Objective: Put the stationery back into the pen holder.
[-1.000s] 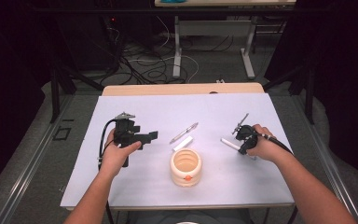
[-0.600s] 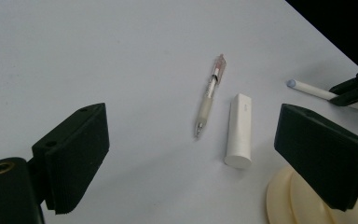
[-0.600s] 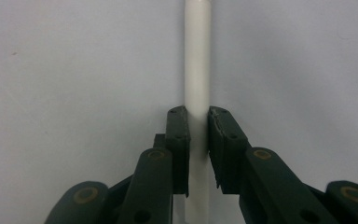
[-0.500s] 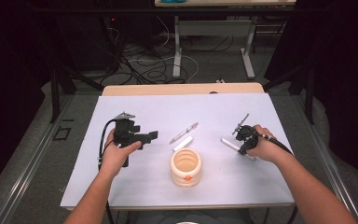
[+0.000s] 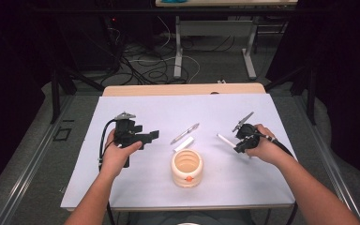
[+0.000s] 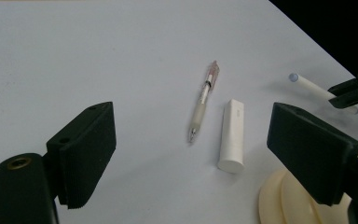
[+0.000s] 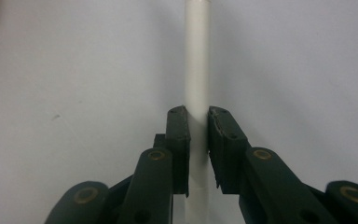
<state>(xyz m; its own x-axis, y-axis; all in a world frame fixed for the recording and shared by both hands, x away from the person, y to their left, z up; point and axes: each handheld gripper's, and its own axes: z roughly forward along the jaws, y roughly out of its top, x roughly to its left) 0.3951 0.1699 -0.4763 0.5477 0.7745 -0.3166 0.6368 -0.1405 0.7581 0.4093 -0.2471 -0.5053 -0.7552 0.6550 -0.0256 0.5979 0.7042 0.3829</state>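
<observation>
Got my right gripper [image 5: 240, 140] clamped on the white pen body [image 7: 197, 70] at 3 o'clock on the table [image 5: 136, 187]. My left gripper [image 6: 191, 154] hangs wide apart. Its cap [image 6: 231, 135] lies beside the clear pen [image 6: 203, 101]. Guessing capping comes next, so the left grabs it.

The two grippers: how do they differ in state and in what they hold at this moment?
The left gripper has its jaws wide apart and holds nothing, while the right gripper is shut on a white stick. The left gripper looks toward the pen and white cap; the right gripper looks along its stick. Both are black, hand-held, and over the white table.
</observation>
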